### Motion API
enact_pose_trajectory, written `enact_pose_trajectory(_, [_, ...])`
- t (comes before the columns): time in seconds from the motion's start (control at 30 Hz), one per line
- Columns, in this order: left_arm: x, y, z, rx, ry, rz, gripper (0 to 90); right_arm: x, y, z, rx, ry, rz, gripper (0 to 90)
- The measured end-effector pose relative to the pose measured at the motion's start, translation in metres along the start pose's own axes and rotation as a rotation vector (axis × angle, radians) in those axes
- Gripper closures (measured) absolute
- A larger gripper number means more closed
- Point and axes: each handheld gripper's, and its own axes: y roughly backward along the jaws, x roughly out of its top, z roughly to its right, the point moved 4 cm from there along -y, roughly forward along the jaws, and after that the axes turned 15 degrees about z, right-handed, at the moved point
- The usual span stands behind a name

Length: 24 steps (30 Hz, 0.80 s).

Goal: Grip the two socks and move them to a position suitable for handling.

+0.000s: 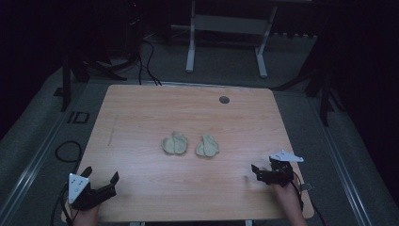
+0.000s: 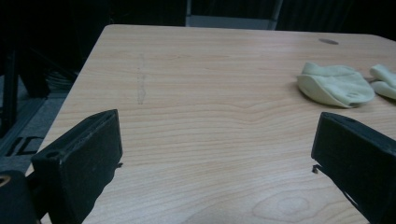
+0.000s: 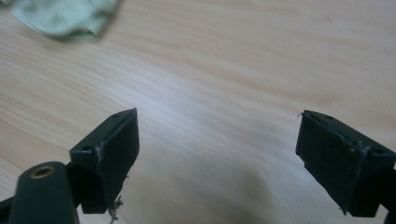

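The table (image 1: 141, 117) is light wood with wavy grain lines, smooth with a soft shine. The two pale socks (image 1: 175, 143) (image 1: 207, 146) are soft cloth, a bit crumpled and not shiny. The left gripper (image 1: 101, 182) and the right gripper (image 1: 263, 172) have black jaws that look like hard matt plastic, scuffed at the edges.
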Motion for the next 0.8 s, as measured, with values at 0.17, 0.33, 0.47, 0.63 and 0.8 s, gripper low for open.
enact_pose_trajectory(0.17, [0.002, 0.000, 0.002, -0.001, -0.016, 0.016, 4.0, 0.019, -0.017, -0.017, 0.035, 0.019, -0.010, 13.1])
enact_pose_trajectory(0.33, [0.001, 0.000, 0.003, -0.009, -0.001, 0.000, 4.0, 0.028, -0.037, -0.036, 0.113, 0.040, -0.025, 13.0])
enact_pose_trajectory(0.47, [0.001, -0.001, 0.004, -0.042, 0.070, -0.030, 4.0, 0.032, -0.053, -0.049, 0.139, 0.048, -0.044, 14.0])
enact_pose_trajectory(0.63, [0.001, -0.002, 0.009, -0.068, 0.031, -0.034, 3.4, 0.038, -0.073, -0.065, 0.164, 0.053, -0.058, 16.2])
enact_pose_trajectory(0.8, [-0.002, -0.005, 0.016, -0.096, -0.012, -0.072, 2.4, 0.044, -0.094, -0.083, 0.196, 0.074, -0.071, 21.4])
